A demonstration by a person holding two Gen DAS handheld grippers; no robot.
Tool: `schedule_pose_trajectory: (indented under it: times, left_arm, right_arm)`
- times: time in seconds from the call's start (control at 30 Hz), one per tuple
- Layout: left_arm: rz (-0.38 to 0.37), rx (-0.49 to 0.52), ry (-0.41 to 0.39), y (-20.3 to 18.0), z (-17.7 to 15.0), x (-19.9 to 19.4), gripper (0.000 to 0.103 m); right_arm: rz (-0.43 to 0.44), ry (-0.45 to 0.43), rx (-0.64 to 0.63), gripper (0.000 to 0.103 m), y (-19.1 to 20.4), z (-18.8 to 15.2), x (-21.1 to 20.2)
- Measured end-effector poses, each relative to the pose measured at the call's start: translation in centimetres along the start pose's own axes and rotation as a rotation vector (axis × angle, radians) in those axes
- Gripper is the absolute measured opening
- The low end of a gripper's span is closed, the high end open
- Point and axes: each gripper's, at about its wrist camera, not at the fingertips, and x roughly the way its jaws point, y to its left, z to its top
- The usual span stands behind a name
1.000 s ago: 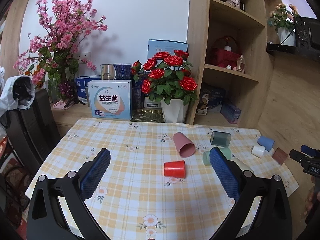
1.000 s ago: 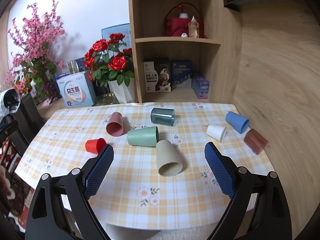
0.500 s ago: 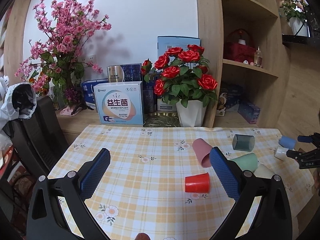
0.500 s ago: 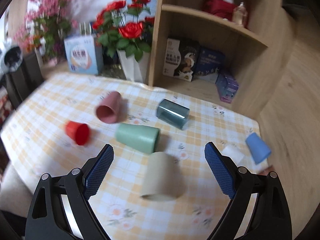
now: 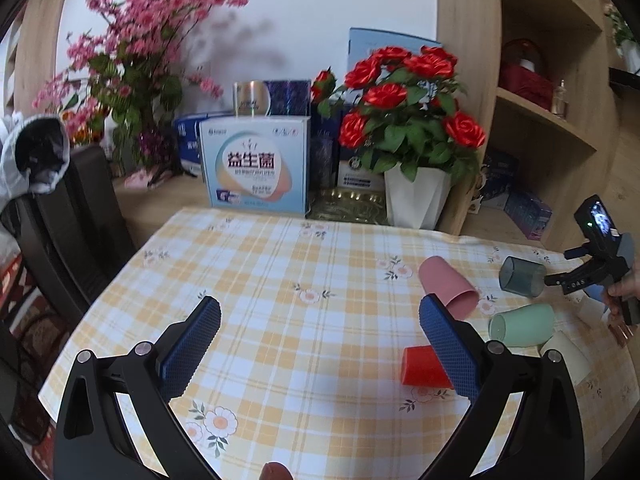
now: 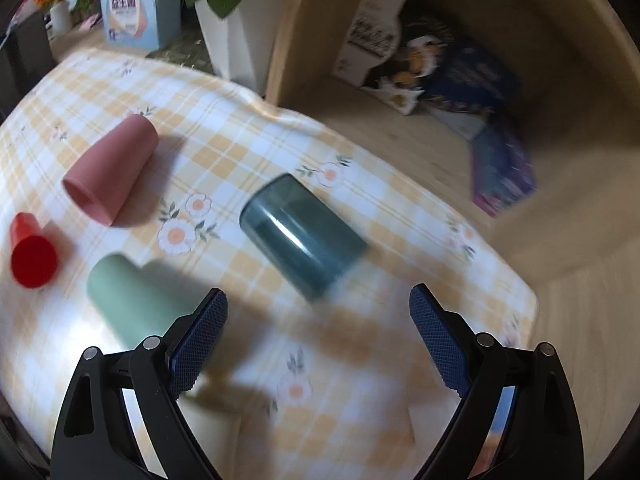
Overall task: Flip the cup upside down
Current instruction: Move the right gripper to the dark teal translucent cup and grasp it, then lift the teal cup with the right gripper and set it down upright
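Seen along the left gripper (image 5: pixel 320 320), its two blue-padded fingers stand wide apart over the checked tablecloth (image 5: pixel 280 280) with nothing between them; a red cup (image 5: pixel 422 366) lies on its side, partly hidden behind the right-hand finger; beyond it a pink cup (image 5: pixel 448 286) lies tipped over, and further right a dark teal cup (image 5: pixel 522 276) and a pale green cup (image 5: pixel 522 326) also lie on their sides; a cream cup (image 5: pixel 566 356) shows at the edge behind the gripper frame; a potted bunch of red roses (image 5: pixel 408 96) and a light blue box (image 5: pixel 256 166) stand at the back of the table; the other handheld gripper comes in from the far right, close to the dark teal cup.

Seen along the right gripper (image 6: pixel 318 320), the picture is blurred; its fingers are spread wide and hold nothing; the dark teal cup (image 6: pixel 302 234) lies on its side just ahead of the gap between them, not touched; the pale green cup (image 6: pixel 136 296) lies beside the left-hand finger; the pink cup (image 6: pixel 110 172) and the red cup (image 6: pixel 32 252) lie further left, apart from each other; boxes sit in the wooden shelf (image 6: pixel 480 80) behind.
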Motion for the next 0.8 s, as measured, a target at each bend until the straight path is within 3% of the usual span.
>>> schedule_pose_trajectory:
  times: [0.17, 0.4, 0.57, 0.7, 0.8]
  left_arm:
    - [0.011, -0.015, 0.039, 1.3, -0.8, 1.3, 0.097]
    - [0.025, -0.04, 0.095, 2.1, -1.8, 2.8, 0.097]
    - [0.029, -0.043, 0.111, 2.2, -1.9, 3.2, 0.097]
    - [0.037, -0.042, 0.105, 2.2, -1.7, 3.0, 0.097]
    - [0.042, -0.044, 0.104, 2.2, -1.7, 2.9, 0.097]
  right_arm:
    - [0.012, 0.081, -0.117, 0.089, 1.7, 3.0, 3.9]
    - [0.033, 0.162, -0.129, 0.089, 1.7, 4.9, 7.1]
    - [0.046, 0.185, -0.069, 0.088, 0.3, 4.8, 8.6]
    - [0.009, 0.197, 0.023, 0.079, -1.6, 4.4, 9.0]
    - [0.049, 0.2, 0.128, 0.073, -3.4, 3.7, 8.7]
